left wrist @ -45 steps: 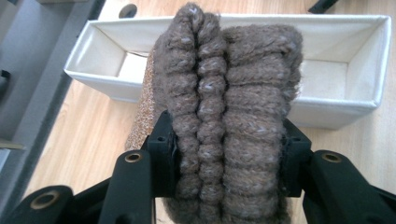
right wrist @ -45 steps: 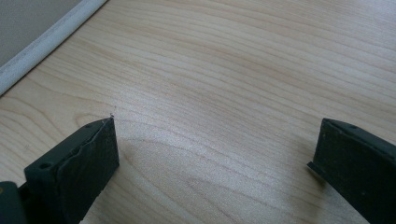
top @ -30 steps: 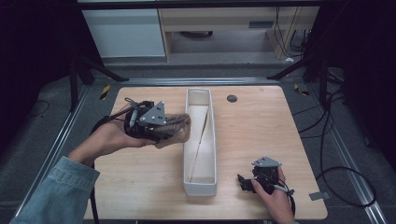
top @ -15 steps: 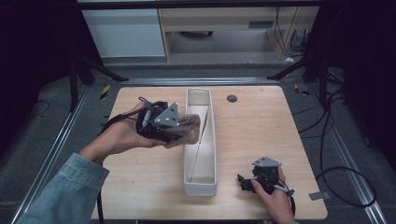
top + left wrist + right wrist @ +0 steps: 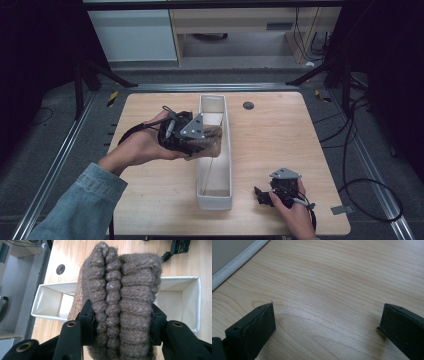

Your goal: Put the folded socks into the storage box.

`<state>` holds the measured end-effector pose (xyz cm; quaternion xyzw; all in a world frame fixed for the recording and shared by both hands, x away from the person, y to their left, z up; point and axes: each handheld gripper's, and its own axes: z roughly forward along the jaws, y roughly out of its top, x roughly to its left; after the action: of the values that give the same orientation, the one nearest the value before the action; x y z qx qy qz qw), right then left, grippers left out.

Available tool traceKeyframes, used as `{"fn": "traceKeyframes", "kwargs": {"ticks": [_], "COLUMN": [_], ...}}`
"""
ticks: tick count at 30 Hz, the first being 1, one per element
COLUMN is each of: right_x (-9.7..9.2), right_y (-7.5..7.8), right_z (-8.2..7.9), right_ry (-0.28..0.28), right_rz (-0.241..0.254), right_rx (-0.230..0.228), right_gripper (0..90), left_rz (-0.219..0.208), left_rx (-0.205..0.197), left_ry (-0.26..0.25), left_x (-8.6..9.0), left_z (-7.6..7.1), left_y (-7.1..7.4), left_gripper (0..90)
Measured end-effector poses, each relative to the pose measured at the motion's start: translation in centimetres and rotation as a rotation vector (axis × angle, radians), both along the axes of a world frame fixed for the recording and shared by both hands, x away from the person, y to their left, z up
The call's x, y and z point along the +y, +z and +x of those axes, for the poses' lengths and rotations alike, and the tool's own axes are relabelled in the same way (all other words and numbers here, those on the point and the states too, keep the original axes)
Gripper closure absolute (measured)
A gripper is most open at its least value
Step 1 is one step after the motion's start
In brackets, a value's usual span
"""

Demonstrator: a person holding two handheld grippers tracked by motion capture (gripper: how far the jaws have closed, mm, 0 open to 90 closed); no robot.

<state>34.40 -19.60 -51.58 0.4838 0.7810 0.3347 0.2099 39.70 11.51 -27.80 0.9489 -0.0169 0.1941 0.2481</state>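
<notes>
Since the earlier frames, the left gripper (image 5: pixel 207 137) has carried the brown knitted bundle (image 5: pixel 122 297) rightward, from left of the box to over its rim. The wooden table (image 5: pixel 280 140) supports the long white fabric box (image 5: pixel 215 195) at centre. The left jaws clamp the bundle on both sides. The right gripper (image 5: pixel 262 196) rests near the table's front right edge, jaws spread wide, holding nothing.

Long bin (image 5: pixel 215 192) stood at the middle of the tabletop (image 5: pixel 280 135), knitted bundle (image 5: pixel 207 140) hung over its left wall, left tool (image 5: pixel 192 136) beside it, right tool (image 5: pixel 261 195) lay right of the bin, near the front edge.
</notes>
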Motion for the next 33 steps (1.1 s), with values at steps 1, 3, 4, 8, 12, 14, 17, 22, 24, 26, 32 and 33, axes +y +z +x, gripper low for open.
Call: {"fn": "traceKeyframes", "kwargs": {"ticks": [1, 3, 4, 8, 12, 14, 17, 22, 24, 26, 32, 33], "right_x": [0.0, 0.0, 0.0, 0.0, 0.0, 0.0, 0.0, 0.0, 0.0, 0.0, 0.0, 0.0], "right_y": [0.0, 0.0, 0.0, 0.0, 0.0, 0.0, 0.0, 0.0, 0.0, 0.0, 0.0, 0.0], "right_z": [0.0, 0.0, 0.0, 0.0, 0.0, 0.0, 0.0, 0.0, 0.0, 0.0, 0.0, 0.0], "right_ry": [0.000, 0.000, 0.000, 0.000, 0.000, 0.000, -0.001, 0.000, 0.000, 0.000, 0.000, 0.000], "right_rz": [0.000, 0.000, 0.000, 0.000, 0.000, 0.000, 0.001, 0.000, -0.003, -0.003, -0.003, -0.003], "right_rx": [0.000, 0.000, 0.000, 0.000, 0.000, 0.000, 0.001, 0.000, -0.001, 0.000, 0.000, 0.000], "right_gripper": [0.4, 0.4, 0.4, 0.4, 0.4, 0.4, 0.4, 0.4, 0.4, 0.4, 0.4, 0.4], "left_rz": [0.003, 0.006, 0.012, 0.045, 0.051, 0.061, 0.063, 0.071, 0.068, 0.065, 0.066, 0.064], "left_rx": [-0.001, -0.001, -0.001, -0.006, 0.006, 0.003, 0.015, 0.026, 0.030, 0.035, 0.037, 0.041], "left_ry": [-0.002, -0.006, -0.004, 0.000, 0.010, 0.015, 0.016, 0.012, 0.015, 0.017, 0.009, 0.009], "left_x": [-0.3, -0.7, -1.0, -2.0, -2.6, -2.8, -2.7, -2.8, -2.8, -3.0, -3.0, -3.0], "left_z": [0.0, -0.1, -0.2, -0.5, -0.7, -0.8, -1.1, -1.7, -1.9, -2.1, -2.8, -3.0], "left_y": [-0.1, -0.2, -0.3, -0.8, -1.4, -1.7, -2.3, -3.0, -3.2, -3.4, -3.5, -3.5], "left_gripper": [51.7, 51.7, 51.7, 51.7, 51.7, 51.7, 51.7, 51.6, 51.6, 51.6, 51.5, 51.5]}}
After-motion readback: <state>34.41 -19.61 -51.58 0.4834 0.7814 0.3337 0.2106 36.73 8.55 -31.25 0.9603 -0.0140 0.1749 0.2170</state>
